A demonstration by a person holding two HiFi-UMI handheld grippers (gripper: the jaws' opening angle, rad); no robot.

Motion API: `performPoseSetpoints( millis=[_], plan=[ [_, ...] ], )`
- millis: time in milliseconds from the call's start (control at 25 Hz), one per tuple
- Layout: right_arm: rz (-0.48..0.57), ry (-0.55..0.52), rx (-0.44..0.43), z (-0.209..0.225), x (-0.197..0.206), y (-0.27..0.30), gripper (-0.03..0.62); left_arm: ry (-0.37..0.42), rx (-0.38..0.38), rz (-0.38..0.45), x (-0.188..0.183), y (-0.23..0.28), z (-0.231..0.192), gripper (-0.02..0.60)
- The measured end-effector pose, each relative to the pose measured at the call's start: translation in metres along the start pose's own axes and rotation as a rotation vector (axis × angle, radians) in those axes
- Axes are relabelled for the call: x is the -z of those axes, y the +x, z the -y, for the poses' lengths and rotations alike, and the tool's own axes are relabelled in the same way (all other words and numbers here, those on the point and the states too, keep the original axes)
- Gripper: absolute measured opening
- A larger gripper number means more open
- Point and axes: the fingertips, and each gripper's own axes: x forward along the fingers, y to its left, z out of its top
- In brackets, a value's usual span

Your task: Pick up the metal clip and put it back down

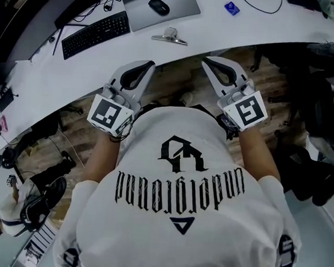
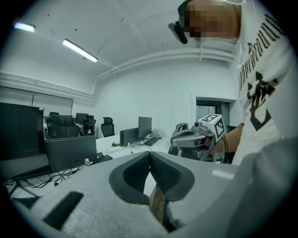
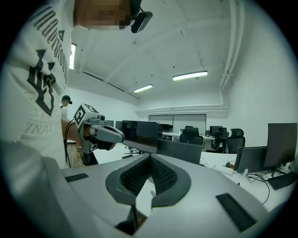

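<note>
Metal clip [image 1: 170, 37]: lies on the white desk [image 1: 261, 29], ahead of both sets of fingertips and well apart from them, untouched. Left gripper [image 1: 144, 69]: jaws pressed together tip to tip, nothing between them, held short of the desk edge. Right gripper [image 1: 209, 64]: jaws likewise closed and empty. Black keyboard [image 1: 96, 34]: beyond the left fingertips, left of the clip. Mouse [image 1: 159, 6]: farther off, past the clip.

**Strip-lit open-plan office in white**

A white curved surface [image 1: 44, 80] sweeps across the head view, and wood-plank floor [image 1: 177, 82] shows below its near edge. White walls [image 2: 139, 93] and a white ceiling [image 3: 186, 37] carry long strip lights [image 2: 80, 50]. Further desks bear dark monitors [image 3: 139, 135] and cabling, with black office chairs [image 2: 107, 125] behind them. A dark doorway [image 2: 212, 106] opens in the far wall.
</note>
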Motion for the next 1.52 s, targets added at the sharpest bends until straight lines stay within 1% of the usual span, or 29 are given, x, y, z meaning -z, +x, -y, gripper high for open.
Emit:
performPoseSetpoints(
  millis=[160,360,680,880,1000,1120,1360,1520],
  plan=[
    [0.010,0.009,0.021,-0.017,-0.005,0.004,0.015,0.007,-0.001,-0.006,0.004,-0.025,-0.001,0.015],
    [0.014,0.006,0.025,-0.063,-0.016,0.016,0.015,0.000,0.005,-0.007,0.017,-0.082,0.004,0.015],
    [-0.011,0.012,0.050,-0.150,-0.026,0.021,0.015,-0.048,-0.003,0.015,0.043,-0.178,0.008,0.015],
    [-0.023,0.059,0.061,-0.193,-0.027,0.018,0.015,-0.090,0.008,0.024,0.060,-0.217,0.015,0.015],
    [-0.031,0.054,0.061,-0.212,-0.030,0.015,0.015,-0.113,0.003,0.035,0.067,-0.234,0.020,0.015],
    [-0.037,0.041,0.054,-0.221,-0.032,0.011,0.015,-0.123,-0.009,0.051,0.067,-0.243,0.026,0.015],
    [-0.038,0.002,0.027,-0.226,-0.033,-0.010,0.015,-0.117,-0.050,0.081,0.058,-0.249,0.044,0.015],
    [-0.052,-0.024,-0.002,-0.226,-0.026,-0.034,0.015,-0.112,-0.085,0.093,0.052,-0.246,0.063,0.015]
  ],
)
